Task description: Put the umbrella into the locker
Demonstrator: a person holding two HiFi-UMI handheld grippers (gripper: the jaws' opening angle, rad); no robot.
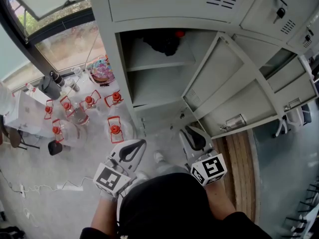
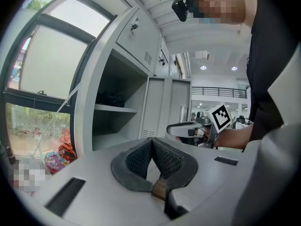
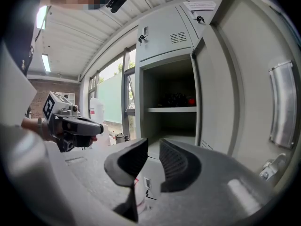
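Head view showed red-capped bottles on the floor at the left, well clear of the work. The left gripper hung near the person, low before the locker. Its pads were clenched tip to tip on nothing.

A dark bundle with a red end lay at the far back of the upper shelf. It looked to be the umbrella, so the stowing itself seemed done.

To the right, the right gripper pointed at the lower compartment. Its jaws were drawn in as close as they go, with nothing held between them. The door stood swung wide open at the right.

What likely remained was shutting that door. The right gripper sat nearest it and would do best to go round to the outer face and push flat near the free edge, swinging it leftward slowly. The left gripper should stay out of the opening. The umbrella seemed well back from the shelf's near edge, so it should not catch.
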